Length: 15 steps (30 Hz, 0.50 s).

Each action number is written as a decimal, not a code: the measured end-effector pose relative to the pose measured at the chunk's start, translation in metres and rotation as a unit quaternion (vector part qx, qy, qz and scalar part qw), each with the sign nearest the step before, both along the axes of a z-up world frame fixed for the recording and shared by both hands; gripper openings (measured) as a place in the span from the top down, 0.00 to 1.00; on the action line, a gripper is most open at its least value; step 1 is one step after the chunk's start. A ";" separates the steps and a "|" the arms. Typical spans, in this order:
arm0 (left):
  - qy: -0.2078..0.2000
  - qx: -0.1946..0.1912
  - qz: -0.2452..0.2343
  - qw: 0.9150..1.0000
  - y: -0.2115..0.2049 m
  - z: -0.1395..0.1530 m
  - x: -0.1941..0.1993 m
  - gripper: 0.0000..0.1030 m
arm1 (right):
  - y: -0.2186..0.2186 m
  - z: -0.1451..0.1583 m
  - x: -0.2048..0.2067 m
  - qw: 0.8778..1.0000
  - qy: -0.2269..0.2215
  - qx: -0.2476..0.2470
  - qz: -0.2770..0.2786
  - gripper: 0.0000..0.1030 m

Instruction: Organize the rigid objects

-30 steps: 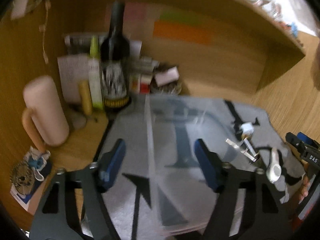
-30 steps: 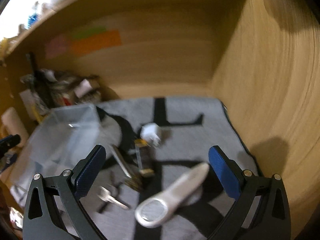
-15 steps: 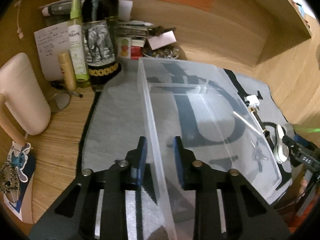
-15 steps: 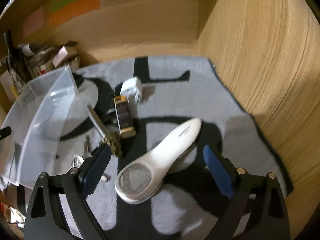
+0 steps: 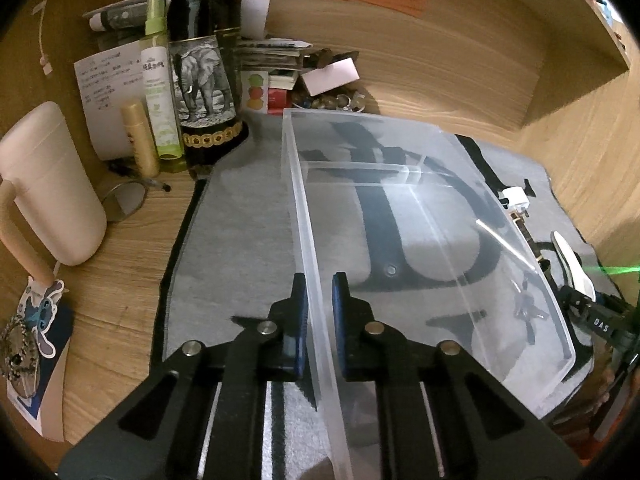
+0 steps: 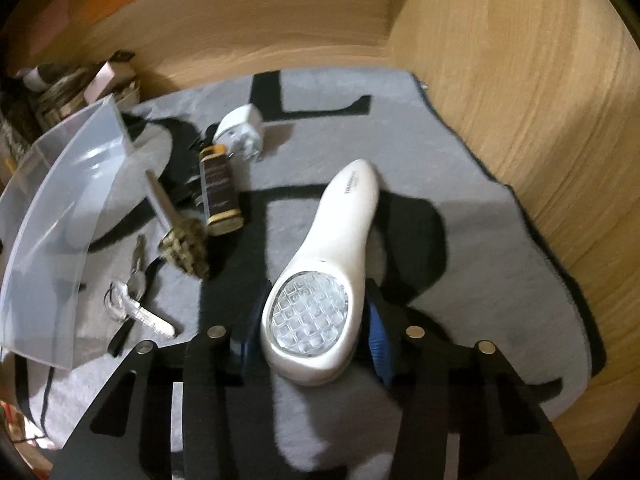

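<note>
My left gripper (image 5: 319, 288) is shut on the near left wall of a clear plastic bin (image 5: 420, 240) that stands on the grey mat (image 5: 240, 232). My right gripper (image 6: 310, 344) is shut on the round lens end of a white handheld flashlight (image 6: 328, 264), whose handle points away over the mat. Left of it lie keys (image 6: 136, 304), a brush (image 6: 180, 236), a dark lighter (image 6: 218, 188) and a white plug adapter (image 6: 240, 132). The bin (image 6: 60, 216) shows at the left of the right wrist view.
A dark wine bottle (image 5: 202, 64), a green spray bottle (image 5: 158, 80), a gold tube (image 5: 140, 140), papers and a pink jug (image 5: 48, 180) crowd the back left. Wooden walls (image 6: 540, 100) close the alcove at the back and right.
Both grippers were open a second ago. The left one closed on the bin wall. The right one came down and closed on the flashlight head.
</note>
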<state>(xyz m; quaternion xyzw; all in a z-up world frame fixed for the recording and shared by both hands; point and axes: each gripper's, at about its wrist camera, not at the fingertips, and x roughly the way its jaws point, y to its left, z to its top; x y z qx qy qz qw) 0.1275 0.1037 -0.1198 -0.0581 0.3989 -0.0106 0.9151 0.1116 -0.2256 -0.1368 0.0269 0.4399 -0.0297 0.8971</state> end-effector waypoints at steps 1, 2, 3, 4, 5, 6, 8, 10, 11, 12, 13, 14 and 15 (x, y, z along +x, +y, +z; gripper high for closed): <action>0.000 -0.001 0.004 1.000 0.001 0.000 0.000 0.89 | -0.002 0.002 -0.001 1.000 -0.006 0.001 -0.002 0.61; 0.000 -0.002 0.008 1.000 0.002 0.000 0.000 0.89 | -0.004 0.005 -0.002 1.000 -0.012 0.000 -0.004 0.61; 0.001 -0.004 0.011 1.000 0.003 0.001 0.001 0.89 | -0.005 0.008 -0.002 1.000 -0.020 0.000 -0.006 0.61; 0.001 -0.005 0.013 1.000 0.003 0.000 0.001 0.90 | -0.007 0.013 -0.002 1.000 -0.029 0.001 -0.008 0.62; 0.001 -0.004 0.014 1.000 0.002 0.001 0.001 0.91 | -0.009 0.019 -0.002 0.999 -0.039 0.004 -0.010 0.62; 0.002 -0.004 0.014 1.000 0.000 0.001 0.002 0.91 | -0.009 0.023 -0.001 0.999 -0.044 0.007 -0.008 0.62; 0.002 0.001 0.019 1.000 -0.001 0.001 0.003 0.91 | -0.008 0.036 0.004 0.998 -0.064 0.009 0.002 0.63; 0.002 0.005 0.022 1.000 -0.002 0.001 0.003 0.92 | -0.004 0.046 0.009 0.997 -0.080 0.000 0.011 0.63; 0.001 0.007 0.024 1.000 -0.003 0.001 0.003 0.93 | -0.002 0.051 0.012 0.996 -0.088 -0.004 0.016 0.63; 0.002 0.008 0.025 1.000 -0.003 0.001 0.003 0.93 | 0.001 0.056 0.015 0.995 -0.094 -0.008 0.023 0.63; 0.002 0.009 0.026 1.000 -0.003 0.001 0.003 0.93 | 0.004 0.060 0.016 0.995 -0.100 -0.011 0.028 0.63; 0.002 0.009 0.027 1.000 -0.003 0.001 0.002 0.93 | 0.007 0.064 0.018 0.994 -0.106 -0.014 0.035 0.63; 0.002 0.009 0.025 1.000 -0.002 0.001 0.003 0.93 | 0.010 0.069 0.022 0.992 -0.114 -0.018 0.045 0.63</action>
